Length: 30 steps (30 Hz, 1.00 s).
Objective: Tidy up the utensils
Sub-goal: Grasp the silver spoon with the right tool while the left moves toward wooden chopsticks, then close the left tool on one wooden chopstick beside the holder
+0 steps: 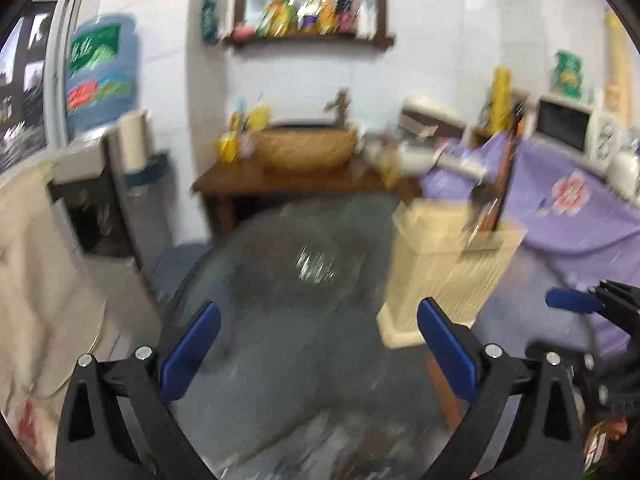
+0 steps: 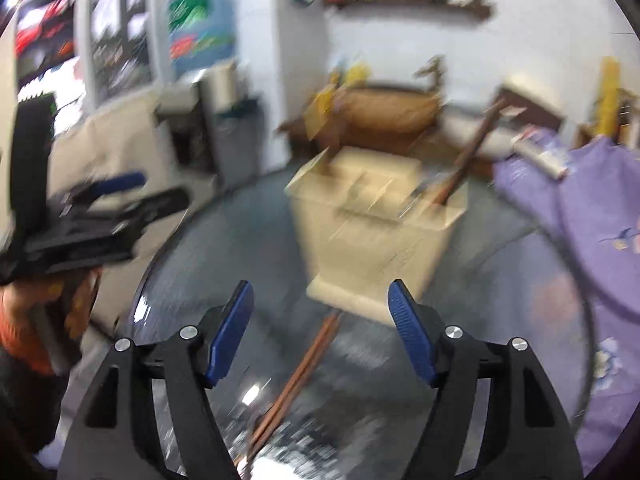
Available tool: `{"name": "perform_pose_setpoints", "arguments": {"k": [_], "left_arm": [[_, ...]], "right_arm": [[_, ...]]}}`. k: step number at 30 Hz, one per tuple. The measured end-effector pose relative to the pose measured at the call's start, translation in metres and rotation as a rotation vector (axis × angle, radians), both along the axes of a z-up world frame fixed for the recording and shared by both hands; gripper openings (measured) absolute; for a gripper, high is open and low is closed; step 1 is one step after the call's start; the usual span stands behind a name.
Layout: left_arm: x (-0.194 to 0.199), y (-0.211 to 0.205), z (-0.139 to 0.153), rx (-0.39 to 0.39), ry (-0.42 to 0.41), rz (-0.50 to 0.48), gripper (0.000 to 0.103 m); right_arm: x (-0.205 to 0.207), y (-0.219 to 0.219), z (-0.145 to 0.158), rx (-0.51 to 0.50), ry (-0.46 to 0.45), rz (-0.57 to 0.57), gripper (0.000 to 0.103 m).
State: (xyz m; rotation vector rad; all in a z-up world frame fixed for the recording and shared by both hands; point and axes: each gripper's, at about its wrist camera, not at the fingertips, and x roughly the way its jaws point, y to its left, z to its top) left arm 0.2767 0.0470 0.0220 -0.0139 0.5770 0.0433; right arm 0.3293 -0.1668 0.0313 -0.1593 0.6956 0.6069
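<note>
While both grippers gape empty, cream holder (image 2: pixel 372 216) on glass table (image 2: pixel 240 248) contains brown chopsticks (image 2: pixel 460 168)

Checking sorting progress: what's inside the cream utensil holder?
Brown chopstick-like sticks stand in one corner of the cream utensil holder; blur and its walls hide any other contents.

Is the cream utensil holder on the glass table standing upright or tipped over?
Upright. The cream utensil holder rests on its base on the glass table, its opening facing up, with brown sticks leaning out of it.
</note>
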Motion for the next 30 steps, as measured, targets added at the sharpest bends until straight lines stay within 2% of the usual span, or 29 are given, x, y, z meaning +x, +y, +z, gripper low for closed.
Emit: {"name": "perform_pose_setpoints", "arguments": {"k": [2,5,8,12,17,19,21,24,28,30], "left_arm": [[-0.011,0.016,-0.023,-0.026,0.047,0.059,0.097],[-0.027,0.034,-0.044,-0.062,0.084,0.097,0.097],[-0.039,0.043,-0.056,-0.067,0.109,0.124,0.097],[-0.047,0.048,-0.061,-0.089,0.113,0.136,0.097],[-0.051,0.046,-0.066,-0.106,0.127,0.115,0.097],[-0.051,0.045,-0.068,-0.111,0.134,0.108,0.097],[-0.051,0.041,-0.071,-0.108,0.14,0.096,0.097],[-0.052,0.036,-0.074,-0.102,0.149,0.085,0.097],[-0.049,0.031,-0.077,-0.095,0.165,0.075,0.097],[-0.047,0.027,-0.079,-0.091,0.173,0.066,0.097]], "right_arm": [[-0.012,0.02,-0.029,-0.057,0.055,0.067,0.069],[-0.032,0.049,-0.069,-0.174,0.08,0.149,0.064],[-0.034,0.063,-0.088,-0.226,0.103,0.175,0.064],[-0.026,0.067,-0.095,-0.232,0.124,0.173,0.064],[-0.016,0.076,-0.109,-0.288,0.163,0.166,0.062],[-0.01,0.072,-0.112,-0.25,0.202,0.157,0.061],[-0.006,0.067,-0.11,-0.225,0.222,0.142,0.057],[-0.008,0.069,-0.109,-0.245,0.223,0.147,0.052],[-0.009,0.071,-0.106,-0.253,0.232,0.137,0.037],[-0.009,0.069,-0.106,-0.247,0.238,0.133,0.037]]}}
